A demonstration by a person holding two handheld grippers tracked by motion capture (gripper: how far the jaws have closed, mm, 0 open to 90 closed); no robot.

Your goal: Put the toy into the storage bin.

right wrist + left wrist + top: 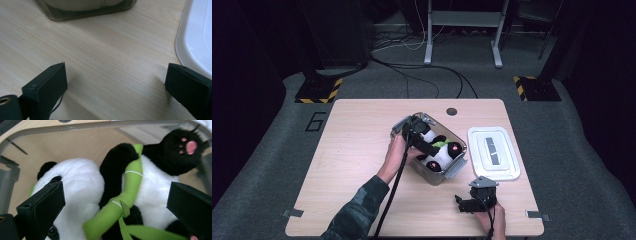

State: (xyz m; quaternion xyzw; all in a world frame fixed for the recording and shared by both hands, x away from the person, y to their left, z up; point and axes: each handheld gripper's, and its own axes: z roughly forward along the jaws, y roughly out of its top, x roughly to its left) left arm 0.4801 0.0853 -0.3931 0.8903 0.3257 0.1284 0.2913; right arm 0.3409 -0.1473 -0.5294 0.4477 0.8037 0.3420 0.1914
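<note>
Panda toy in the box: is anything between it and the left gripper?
Nothing visible. The left gripper hangs open right over the panda toy inside the clear box, whose lid lies aside on the table.

fluffy plush panda (80, 185), clear plastic bin (447, 175), matt wood-grain table (105, 50), glossy white lid (197, 32)

The panda (82, 185) is black and white, with a pink paw pad and a bright green stalk (120, 202) across it. Its box (459, 165) is clear, seemingly grey-tinted. The lid (507, 167) is white with a grey strip. The bench (357, 150) is pale wood grain. Both hand-held grippers have black jaws.
</note>
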